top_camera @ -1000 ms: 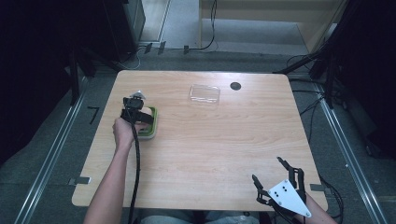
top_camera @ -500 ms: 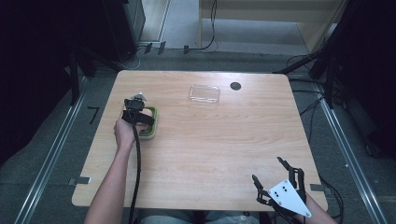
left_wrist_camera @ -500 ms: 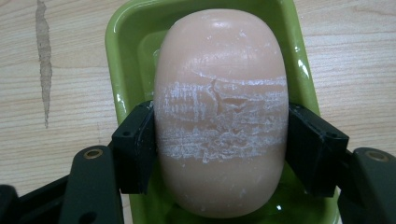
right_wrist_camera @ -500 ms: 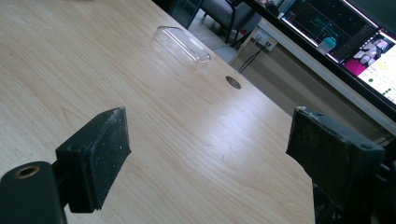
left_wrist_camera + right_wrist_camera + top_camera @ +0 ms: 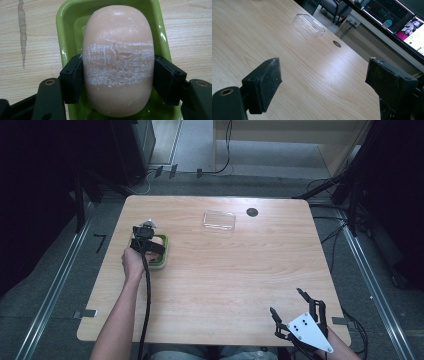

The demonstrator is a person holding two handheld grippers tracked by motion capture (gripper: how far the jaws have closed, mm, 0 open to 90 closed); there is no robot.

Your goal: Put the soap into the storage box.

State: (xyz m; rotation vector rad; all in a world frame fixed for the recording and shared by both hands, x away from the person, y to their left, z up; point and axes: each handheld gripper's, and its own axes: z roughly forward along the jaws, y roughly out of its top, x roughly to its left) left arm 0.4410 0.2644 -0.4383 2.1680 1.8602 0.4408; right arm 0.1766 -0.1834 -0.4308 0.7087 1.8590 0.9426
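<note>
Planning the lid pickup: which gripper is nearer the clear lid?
Left. The left gripper sits left of the clear lid; the right gripper hangs at the table's near edge.

Left gripper [image 5: 146,238] over green dish [image 5: 161,256]

On my table [image 5: 225,285] I counted one bar of soap [image 5: 117,62], one green soap dish [image 5: 67,27], one clear plastic lid [image 5: 219,220], and one dark hole [image 5: 252,212] in the tabletop. I held two grippers: left gripper [image 5: 145,237], right gripper [image 5: 292,312].
</note>
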